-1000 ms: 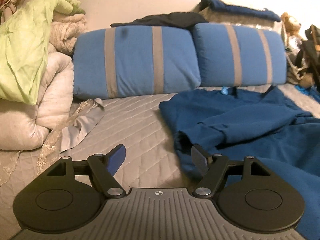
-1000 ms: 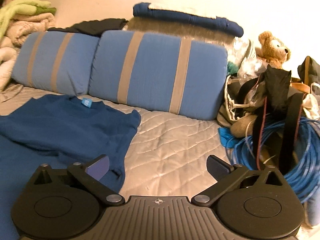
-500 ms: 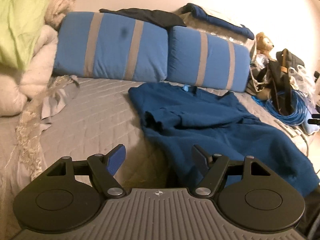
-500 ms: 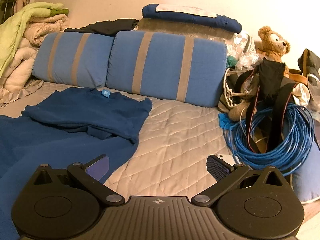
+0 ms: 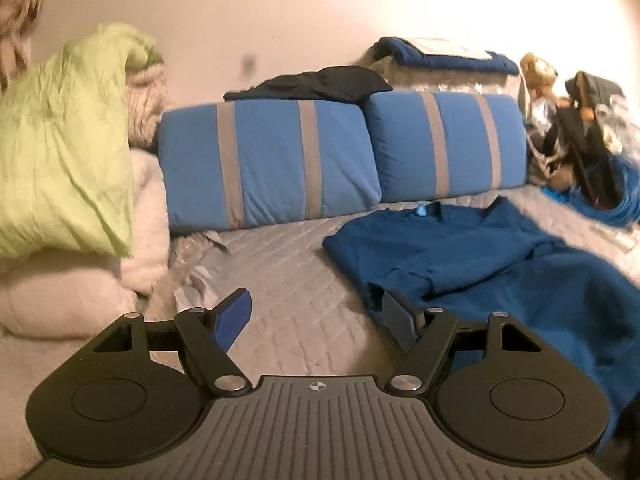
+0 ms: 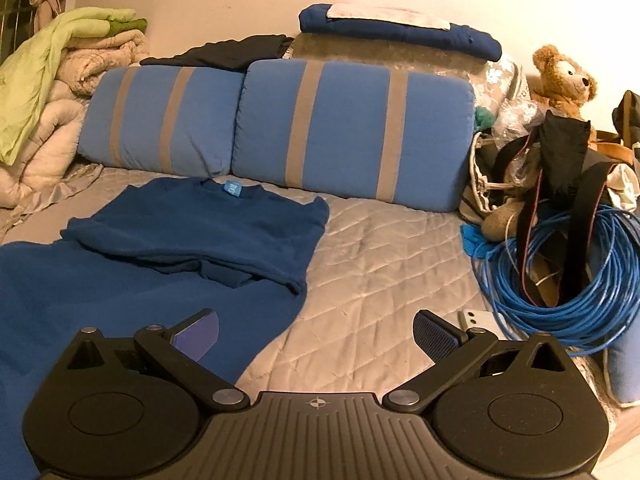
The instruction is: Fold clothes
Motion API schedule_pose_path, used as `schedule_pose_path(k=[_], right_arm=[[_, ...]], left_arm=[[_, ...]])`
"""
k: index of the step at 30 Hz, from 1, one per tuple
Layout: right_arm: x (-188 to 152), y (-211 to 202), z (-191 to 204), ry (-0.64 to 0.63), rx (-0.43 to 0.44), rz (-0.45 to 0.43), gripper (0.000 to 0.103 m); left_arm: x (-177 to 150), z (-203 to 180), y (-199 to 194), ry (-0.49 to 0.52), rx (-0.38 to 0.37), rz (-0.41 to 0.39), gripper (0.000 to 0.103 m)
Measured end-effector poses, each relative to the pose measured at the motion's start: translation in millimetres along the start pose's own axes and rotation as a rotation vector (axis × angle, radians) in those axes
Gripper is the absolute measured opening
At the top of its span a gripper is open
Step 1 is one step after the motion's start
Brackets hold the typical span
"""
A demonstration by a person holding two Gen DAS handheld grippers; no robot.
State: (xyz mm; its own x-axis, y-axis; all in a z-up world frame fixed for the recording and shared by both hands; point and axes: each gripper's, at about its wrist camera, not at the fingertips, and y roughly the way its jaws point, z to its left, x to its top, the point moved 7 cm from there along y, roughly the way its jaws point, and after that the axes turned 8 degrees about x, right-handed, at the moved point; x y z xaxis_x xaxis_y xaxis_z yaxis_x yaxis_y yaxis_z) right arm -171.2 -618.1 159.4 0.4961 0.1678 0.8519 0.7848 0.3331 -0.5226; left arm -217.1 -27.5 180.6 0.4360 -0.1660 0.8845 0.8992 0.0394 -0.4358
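A dark blue sweater (image 5: 492, 256) (image 6: 192, 236) lies on the grey quilted bed (image 5: 288, 276) (image 6: 376, 264), collar and light blue label toward the pillows, its upper part folded over the lower body. My left gripper (image 5: 316, 316) hangs open above the bed, just off the sweater's left edge, with nothing between its blue pads. My right gripper (image 6: 316, 332) stands open near the sweater's right edge, its left finger (image 6: 196, 334) over the blue cloth, holding nothing.
Two blue pillows with grey stripes (image 5: 268, 164) (image 6: 352, 132) line the back, folded dark clothes (image 6: 400, 30) on top. A green and cream bedding pile (image 5: 68, 148) fills the left. On the right lie a coiled blue cable (image 6: 560, 280), camera straps, bags, a teddy bear (image 6: 564, 80) and a white phone (image 6: 478, 320).
Both grippers have drawn back and up from the sweater, so more of the bed shows. The left view swung right, then back left. Both stayed open and empty.
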Motion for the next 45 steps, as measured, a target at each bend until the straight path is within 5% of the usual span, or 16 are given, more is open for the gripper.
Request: schedule_pose_path(k=[6, 15, 19, 26, 31, 36, 45], right_arm=[[-6.8, 3.3, -3.3, 0.043, 0.013, 0.006, 0.103], [-23.7, 6.9, -3.1, 0.081, 0.037, 0.025, 0.103], [-30.4, 10.7, -1.9, 0.105, 0.05, 0.034, 0.103], [-50.1, 17.2, 4.2, 0.161, 0.121, 0.068, 0.103], [-69.9, 25.0, 11.6, 0.256, 0.261, 0.118, 0.103], [-100.7, 38.1, 18.4, 0.451, 0.504, 0.192, 0.101], [-149.0, 49.2, 26.5, 0.803, 0.804, 0.225, 0.078]], left_arm=[[-46.9, -15.2, 17.8, -0.117, -0.122, 0.105, 0.072], [-115.7, -54.7, 47.1, -0.434, -0.432, 0.254, 0.071], [-128.8, -59.9, 62.0, -0.545, -0.486, 0.315, 0.07], [-141.7, -66.6, 72.7, -0.711, -0.624, 0.388, 0.046], [-147.2, -62.3, 74.4, -0.77, -0.645, 0.407, 0.035], [-144.7, -62.3, 75.3, -0.807, -0.671, 0.414, 0.026], [-145.2, -68.0, 69.1, -0.868, -0.798, 0.416, 0.021]])
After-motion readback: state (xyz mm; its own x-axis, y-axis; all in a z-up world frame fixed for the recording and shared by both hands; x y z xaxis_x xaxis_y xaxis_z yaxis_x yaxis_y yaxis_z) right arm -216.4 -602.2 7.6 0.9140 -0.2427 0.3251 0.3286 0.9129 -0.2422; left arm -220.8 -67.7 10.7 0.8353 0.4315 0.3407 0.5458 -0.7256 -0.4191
